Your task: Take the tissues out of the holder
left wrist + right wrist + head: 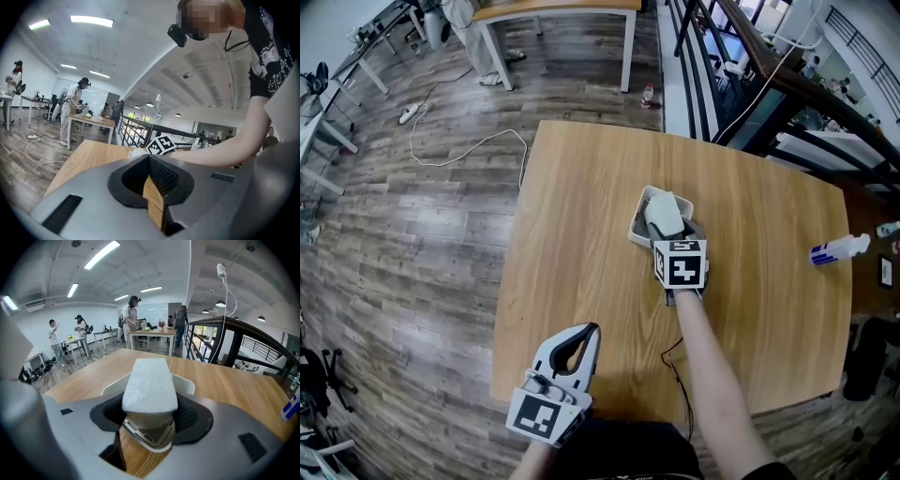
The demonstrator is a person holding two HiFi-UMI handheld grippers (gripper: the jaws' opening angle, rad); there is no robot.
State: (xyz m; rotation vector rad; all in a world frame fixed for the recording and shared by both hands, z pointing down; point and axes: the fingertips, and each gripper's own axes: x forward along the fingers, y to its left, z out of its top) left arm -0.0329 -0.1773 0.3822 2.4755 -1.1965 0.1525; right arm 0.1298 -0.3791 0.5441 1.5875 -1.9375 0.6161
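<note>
Our right gripper [151, 414] had its two jaws set wide on either side of the white, plastic-wrapped block of tissues [149, 383], with the black ribbed pads looking to be pressed against its flanks, though the block's broader top overhung the contact itself. Our left gripper [589, 330] had its jaws together on nothing, resting near the close edge of the pale wooden table [581, 234], well apart from the work. That was where we saw the main risk: the white, round-cornered plastic holder [649, 202] stood loose on the tabletop with nothing pinning it, so if the block sat snugly inside, we judged a lift could drag the whole holder up or tip it over. The pads also sat low, near the holder's close end, and we thought a jaw might catch its rim and take it along. The wrapping looked slick and the contents soft, so a light grip might have slipped and a hard one might have crushed the block. The tissues were still in the holder, the upper end rising over the rim and leaning towards us. As far as we could see, the holder held that one block and nothing else, though its floor was hidden beneath the block.
</note>
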